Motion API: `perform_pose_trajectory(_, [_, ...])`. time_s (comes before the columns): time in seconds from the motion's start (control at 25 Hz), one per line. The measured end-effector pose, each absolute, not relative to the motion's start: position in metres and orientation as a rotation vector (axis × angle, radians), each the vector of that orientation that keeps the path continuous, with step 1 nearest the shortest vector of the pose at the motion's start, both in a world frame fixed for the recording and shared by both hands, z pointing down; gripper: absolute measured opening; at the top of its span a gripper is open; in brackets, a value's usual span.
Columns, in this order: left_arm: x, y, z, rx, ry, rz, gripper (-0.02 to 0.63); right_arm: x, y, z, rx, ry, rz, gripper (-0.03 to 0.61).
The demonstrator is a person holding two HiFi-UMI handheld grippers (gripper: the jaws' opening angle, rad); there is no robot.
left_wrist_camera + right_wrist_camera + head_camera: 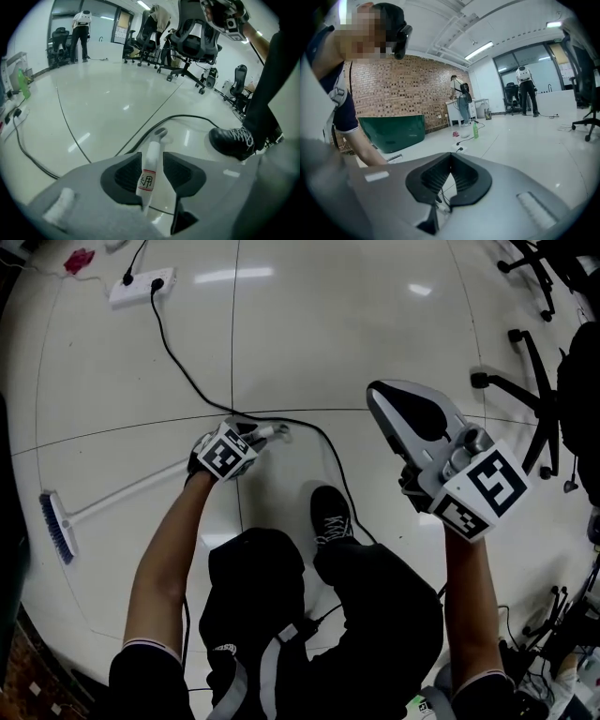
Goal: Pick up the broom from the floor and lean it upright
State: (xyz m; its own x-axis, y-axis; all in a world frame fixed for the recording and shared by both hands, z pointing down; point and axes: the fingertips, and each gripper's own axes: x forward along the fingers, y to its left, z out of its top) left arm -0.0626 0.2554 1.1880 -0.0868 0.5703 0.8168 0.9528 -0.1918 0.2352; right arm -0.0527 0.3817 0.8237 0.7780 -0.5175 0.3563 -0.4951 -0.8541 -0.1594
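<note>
The broom (122, 491) lies flat on the pale tiled floor (375, 315). In the head view its blue brush head (56, 526) sits at about 8 o'clock from the left gripper (265, 434), and the white handle (151, 159) slants up to 2 o'clock, ending under that gripper. The left gripper is down at the floor with its jaws wide, one on either side of the handle near its tip. The dark pads flank the handle without clamping it, and a red-bordered label (146, 182) on the handle sits between them.

The right gripper (375, 395) is held up off the floor at 3 o'clock from the left one. Its jaws are closed tip to tip with nothing between them.

A black cable (178, 362) runs from a white power strip (141, 285) at 11 o'clock, past the handle's tip. The person's black shoe (330, 514) stands at 5 o'clock from the left gripper.
</note>
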Motion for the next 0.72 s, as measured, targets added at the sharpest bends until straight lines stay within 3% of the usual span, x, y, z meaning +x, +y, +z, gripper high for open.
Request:
perform_pose_trajectory(0.48, [-0.068, 0.254, 1.21, -1.653, -1.609, -1.12, 0.11, -0.058, 0.391, 0.839, -2.908, 0.789, -0.617, 0.006])
perform_pose_trajectory(0.72, [-0.064, 0.256, 1.179, -1.646, -1.644, -1.04, 0.103, -0.05, 0.393, 0.832, -2.906, 0.833, -0.606, 0.006])
